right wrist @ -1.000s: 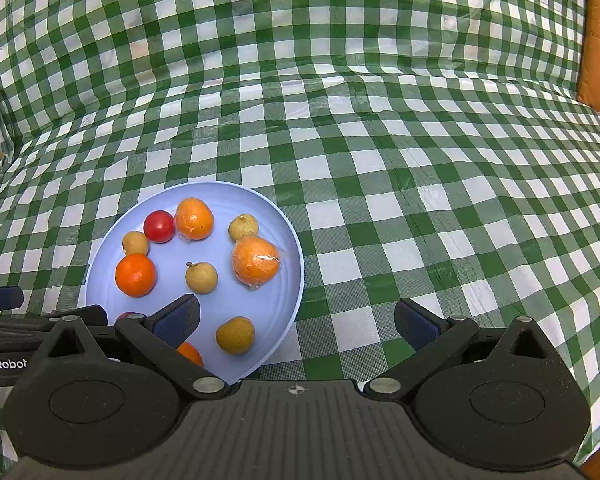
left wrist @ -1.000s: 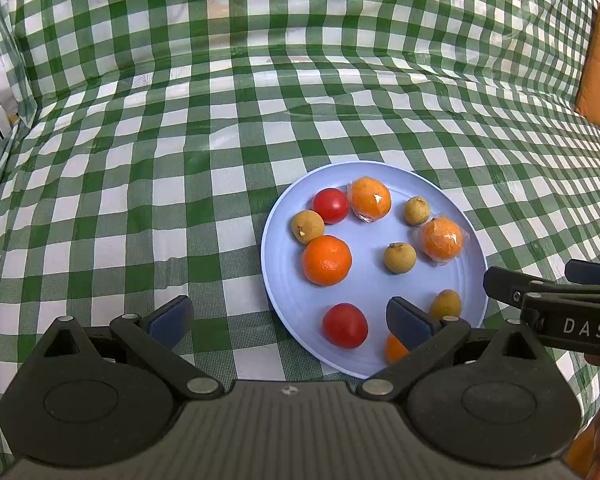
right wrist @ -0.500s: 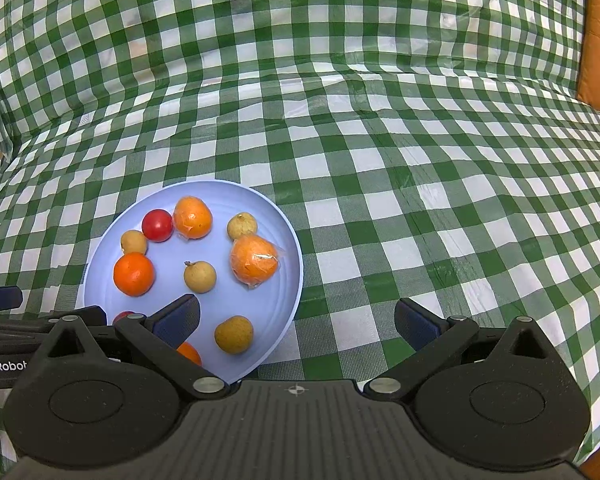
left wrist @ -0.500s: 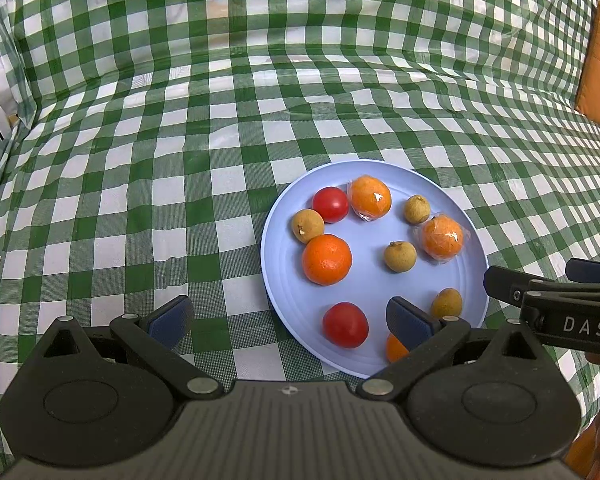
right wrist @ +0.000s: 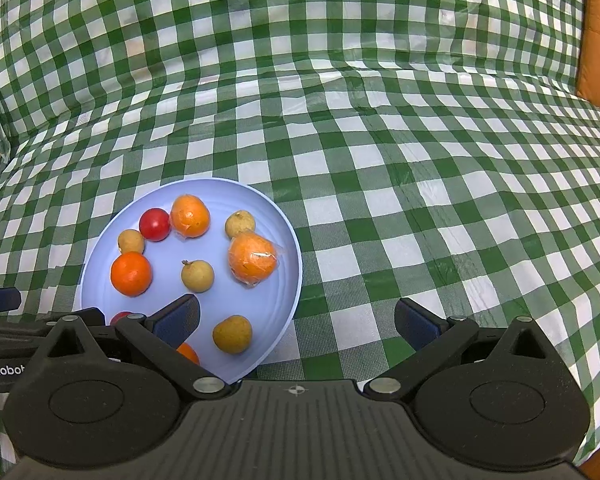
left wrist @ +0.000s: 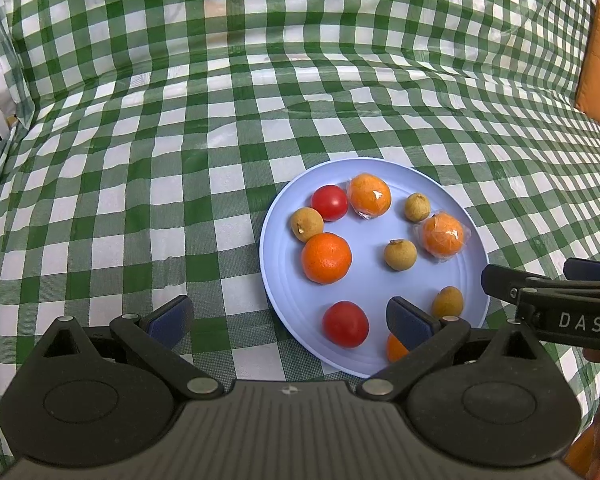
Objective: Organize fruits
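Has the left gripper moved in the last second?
No. The left gripper sits where it did against the blue plate and the checked cloth.

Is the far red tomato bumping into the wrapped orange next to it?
Touching. In the left wrist view the red tomato presses against the wrapped orange, with no blue plate showing between.

Bright even light, soft shadows, sharp focus, fisheye-curved edges, cloth glare

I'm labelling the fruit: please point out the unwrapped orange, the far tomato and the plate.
unwrapped orange (left wrist: 326,258), left wrist view, middle of its peel
far tomato (left wrist: 329,202), left wrist view, its top
plate (right wrist: 278,292), right wrist view, bare right side
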{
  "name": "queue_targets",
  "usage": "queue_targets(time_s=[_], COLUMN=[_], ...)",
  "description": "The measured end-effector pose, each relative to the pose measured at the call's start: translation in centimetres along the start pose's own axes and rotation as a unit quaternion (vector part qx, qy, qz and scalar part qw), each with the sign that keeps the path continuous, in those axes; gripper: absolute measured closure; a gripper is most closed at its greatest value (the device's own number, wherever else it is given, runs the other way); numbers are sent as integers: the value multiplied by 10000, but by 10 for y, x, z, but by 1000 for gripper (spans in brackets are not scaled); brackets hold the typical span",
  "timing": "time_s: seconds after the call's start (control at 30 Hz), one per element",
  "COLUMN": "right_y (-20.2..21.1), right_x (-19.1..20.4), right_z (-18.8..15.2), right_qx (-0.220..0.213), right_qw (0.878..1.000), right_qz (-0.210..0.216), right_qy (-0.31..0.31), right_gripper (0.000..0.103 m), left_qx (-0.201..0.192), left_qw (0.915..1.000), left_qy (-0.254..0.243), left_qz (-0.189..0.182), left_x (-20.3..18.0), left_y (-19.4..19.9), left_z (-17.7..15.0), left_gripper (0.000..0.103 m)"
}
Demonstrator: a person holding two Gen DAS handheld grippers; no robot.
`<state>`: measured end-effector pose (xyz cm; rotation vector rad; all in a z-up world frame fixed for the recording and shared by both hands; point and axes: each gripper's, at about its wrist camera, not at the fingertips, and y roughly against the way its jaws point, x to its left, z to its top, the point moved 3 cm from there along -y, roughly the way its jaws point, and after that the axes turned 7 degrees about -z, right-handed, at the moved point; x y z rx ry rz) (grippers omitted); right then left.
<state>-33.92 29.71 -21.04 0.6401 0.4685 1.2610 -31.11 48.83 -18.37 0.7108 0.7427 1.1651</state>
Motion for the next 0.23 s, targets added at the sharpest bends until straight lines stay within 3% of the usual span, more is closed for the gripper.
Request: queue_targets(time_s=[0.23], right_y=[-6], right_x=[-1], right_z=[-1], right_qx=[-7], right_qw=[10000], right_qz=[49], right_qy=[-30], right_gripper=[1], left_qx=[-77], left_qw=[9999], left_qy=[-137], left_qz=[22], left_x=[-4], left_y=[-3], left_z=[2], left_gripper=[1])
